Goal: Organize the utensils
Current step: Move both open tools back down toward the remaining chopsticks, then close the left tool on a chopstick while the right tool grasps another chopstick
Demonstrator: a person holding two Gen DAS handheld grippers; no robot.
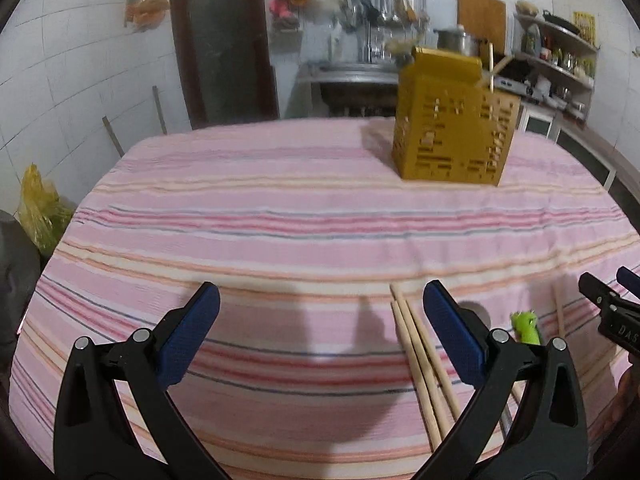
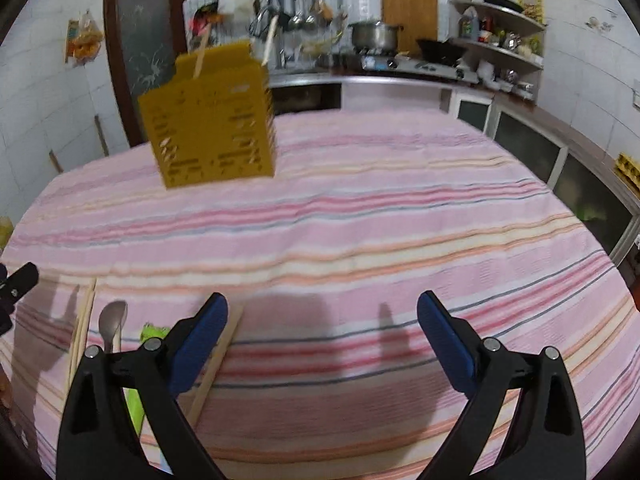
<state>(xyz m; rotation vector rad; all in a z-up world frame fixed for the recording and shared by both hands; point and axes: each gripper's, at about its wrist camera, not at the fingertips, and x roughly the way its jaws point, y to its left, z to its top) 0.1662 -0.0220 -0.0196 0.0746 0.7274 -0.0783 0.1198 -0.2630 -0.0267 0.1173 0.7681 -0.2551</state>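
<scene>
On the striped cloth: chopsticks (image 1: 420, 364), spoon (image 2: 112, 322) and a green-handled utensil (image 1: 526, 326) lie loose.
Holder: yellow caddy (image 1: 452, 132) stands well beyond them.
Left gripper (image 1: 320, 316): wide apart, empty.
Right gripper (image 2: 322, 320): wide apart, empty.
Advice: straddle one chopstick crosswise, close near mid-length.

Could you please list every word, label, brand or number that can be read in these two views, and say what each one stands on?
"DAS": white letters on the black body of the right gripper at the edge of the left wrist view; the word is cut off by the frame.
Yellow package on the corner shelf: print too blurred to read.
Green-labelled bottle on the shelf: label too small to read.
Perforated yellow plastic utensil holder: no text visible.
</scene>
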